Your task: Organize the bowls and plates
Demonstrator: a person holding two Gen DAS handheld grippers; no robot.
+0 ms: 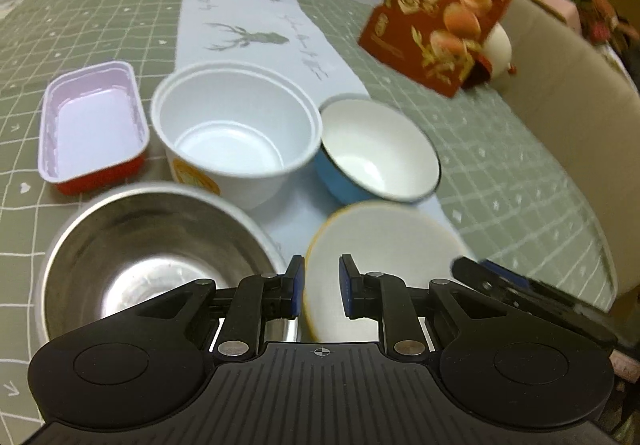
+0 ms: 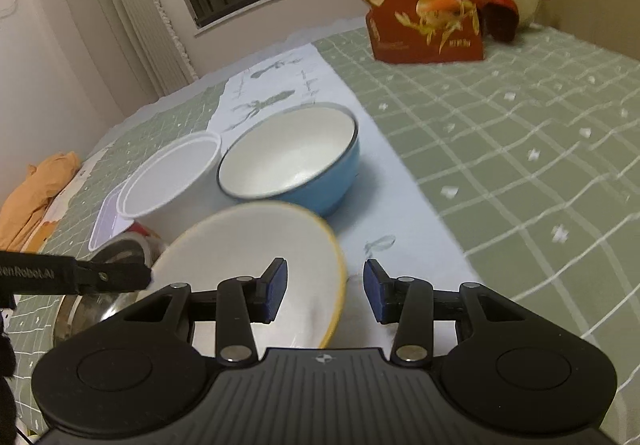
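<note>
Clearly, the steel bowl (image 1: 156, 245) and blue bowl (image 1: 380, 153) sit empty.

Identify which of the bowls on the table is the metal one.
The steel bowl, nearest the left gripper. It is shiny and grey inside; the blue bowl, the yellow-rimmed bowl and the white paper tub are all white inside.

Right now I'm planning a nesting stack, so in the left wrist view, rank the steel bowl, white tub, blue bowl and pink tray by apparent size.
1. steel bowl, though it sits nearest the camera, so partly inflated
2. white tub
3. blue bowl and pink tray: these look alike, so I won't rank them
</note>
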